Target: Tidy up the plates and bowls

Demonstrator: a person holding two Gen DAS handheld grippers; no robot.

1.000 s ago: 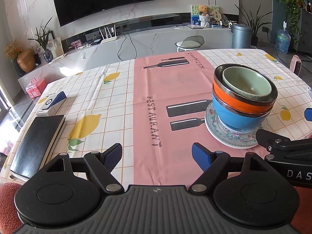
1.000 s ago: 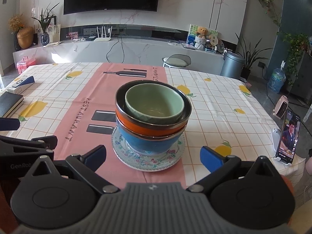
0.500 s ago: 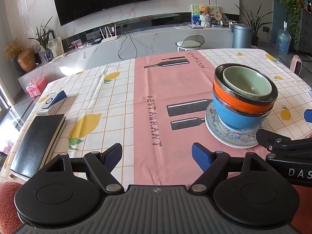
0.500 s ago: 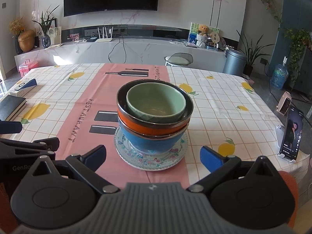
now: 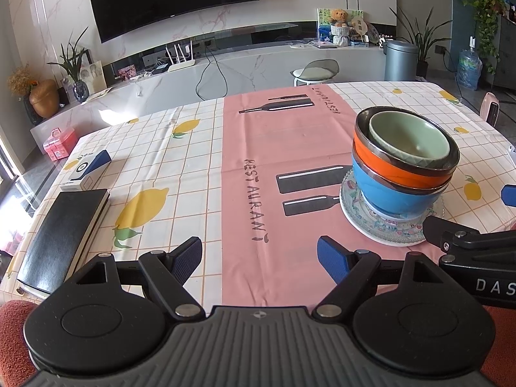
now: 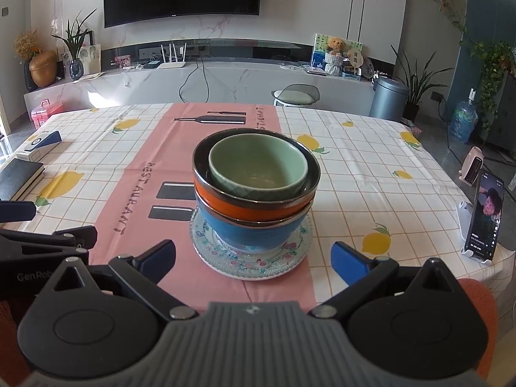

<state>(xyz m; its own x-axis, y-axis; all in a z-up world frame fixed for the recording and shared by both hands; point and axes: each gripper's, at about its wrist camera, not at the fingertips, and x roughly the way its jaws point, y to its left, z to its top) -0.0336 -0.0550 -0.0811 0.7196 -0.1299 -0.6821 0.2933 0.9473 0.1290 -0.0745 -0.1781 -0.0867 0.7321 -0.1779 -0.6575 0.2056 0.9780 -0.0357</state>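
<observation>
A stack stands on the pink runner: a green bowl (image 6: 258,167) nested in an orange bowl (image 6: 251,208), nested in a blue bowl (image 6: 254,233), all on a patterned glass plate (image 6: 251,262). In the left wrist view the green bowl (image 5: 408,138), orange bowl (image 5: 396,169), blue bowl (image 5: 390,193) and plate (image 5: 377,225) sit to the right. My right gripper (image 6: 253,256) is open and empty, just in front of the plate. My left gripper (image 5: 259,254) is open and empty, to the left of the stack above the table's near edge.
A black notebook (image 5: 61,235) and a blue-white box (image 5: 85,171) lie at the table's left side. A phone on a stand (image 6: 482,216) is at the right edge. A stool (image 6: 296,95) stands beyond the far edge.
The right gripper has drawn back a little from the stack and drifted slightly. The left gripper has barely moved. The stack has not moved.
</observation>
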